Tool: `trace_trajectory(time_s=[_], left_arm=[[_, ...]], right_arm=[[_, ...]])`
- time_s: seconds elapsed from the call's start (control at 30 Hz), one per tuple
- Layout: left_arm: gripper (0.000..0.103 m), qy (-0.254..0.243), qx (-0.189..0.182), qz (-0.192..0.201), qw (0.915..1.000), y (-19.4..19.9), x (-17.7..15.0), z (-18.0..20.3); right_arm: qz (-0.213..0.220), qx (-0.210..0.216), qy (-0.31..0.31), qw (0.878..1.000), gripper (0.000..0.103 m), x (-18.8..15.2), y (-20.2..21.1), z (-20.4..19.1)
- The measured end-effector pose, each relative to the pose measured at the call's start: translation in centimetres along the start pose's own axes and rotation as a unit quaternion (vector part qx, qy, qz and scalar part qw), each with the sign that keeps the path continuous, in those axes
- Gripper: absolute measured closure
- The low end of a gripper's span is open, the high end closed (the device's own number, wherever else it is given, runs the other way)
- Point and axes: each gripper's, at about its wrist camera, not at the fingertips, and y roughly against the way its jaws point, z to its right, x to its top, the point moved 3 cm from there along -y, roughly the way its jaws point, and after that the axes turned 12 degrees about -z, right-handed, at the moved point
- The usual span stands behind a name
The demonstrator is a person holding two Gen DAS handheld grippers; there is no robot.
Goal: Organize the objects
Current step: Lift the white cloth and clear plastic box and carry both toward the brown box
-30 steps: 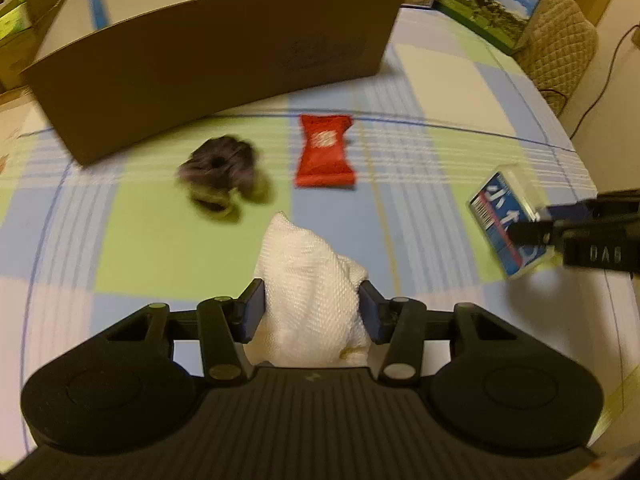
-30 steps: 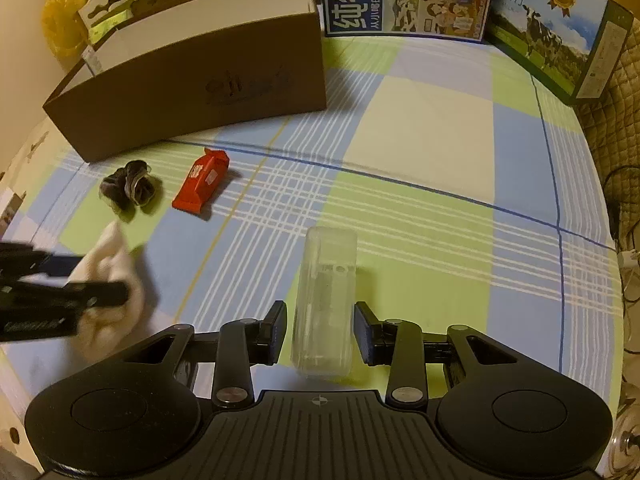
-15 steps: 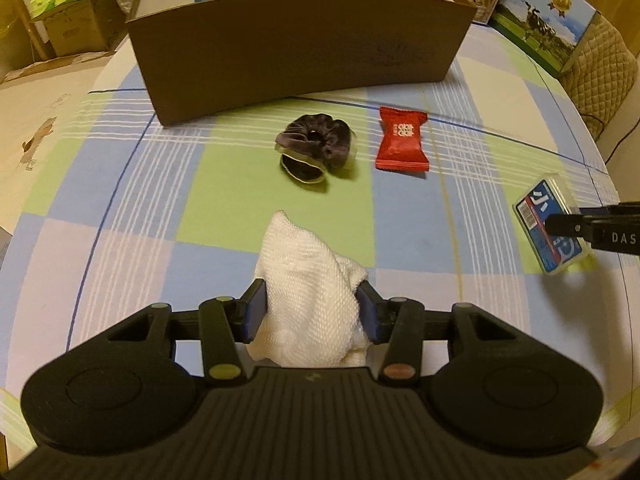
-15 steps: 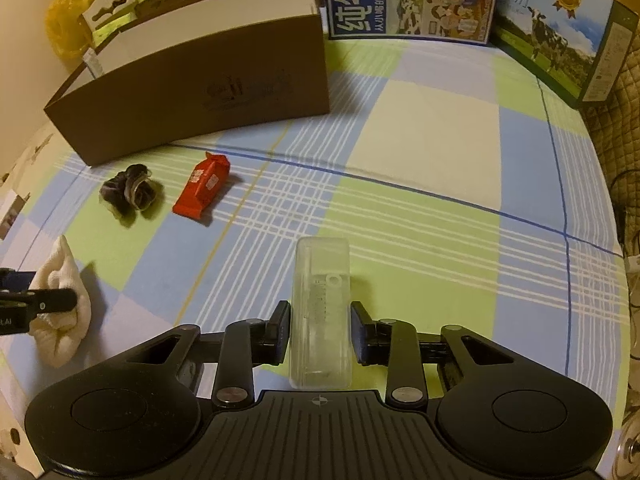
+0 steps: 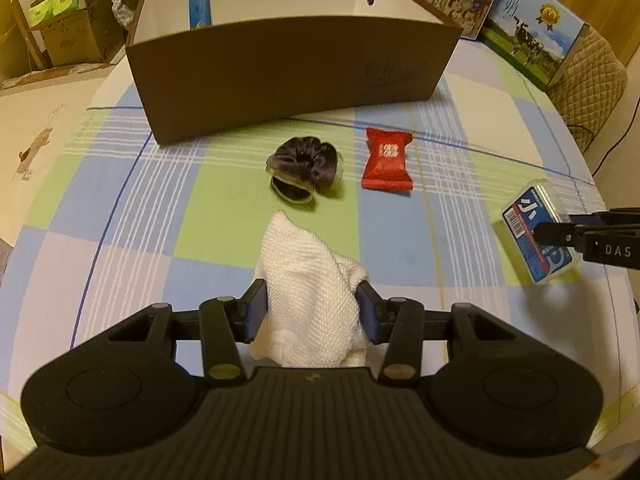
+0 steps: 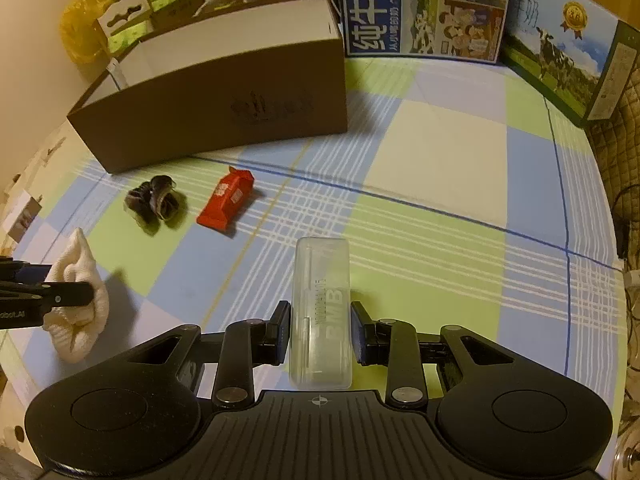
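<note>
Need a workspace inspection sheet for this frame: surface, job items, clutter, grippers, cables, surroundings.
Surface: checked tablecloth in green, blue and white.
Job's things: brown cardboard box, open top, a blue packet upright inside; dark scrunchie and red snack packet lying in front of it.
Clutter: nothing seen.
Grippers: left gripper shut on a white knitted cloth; right gripper shut on a clear plastic case.
Cables: a dark cable past the table's right edge.
Surroundings: milk cartons behind the table, quilted chair, stacked boxes at left.
</note>
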Motion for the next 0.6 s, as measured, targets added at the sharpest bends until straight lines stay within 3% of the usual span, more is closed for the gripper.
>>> trace_trajectory(time_s=[0.6], left_arm=[[0.061, -0.009, -0.023, 0.039, 0.9989, 2.9, 2.3, 0.5]], right_arm=[[0.034, 0.027, 0.037, 0.998, 0.075, 2.2, 2.3, -3.3]])
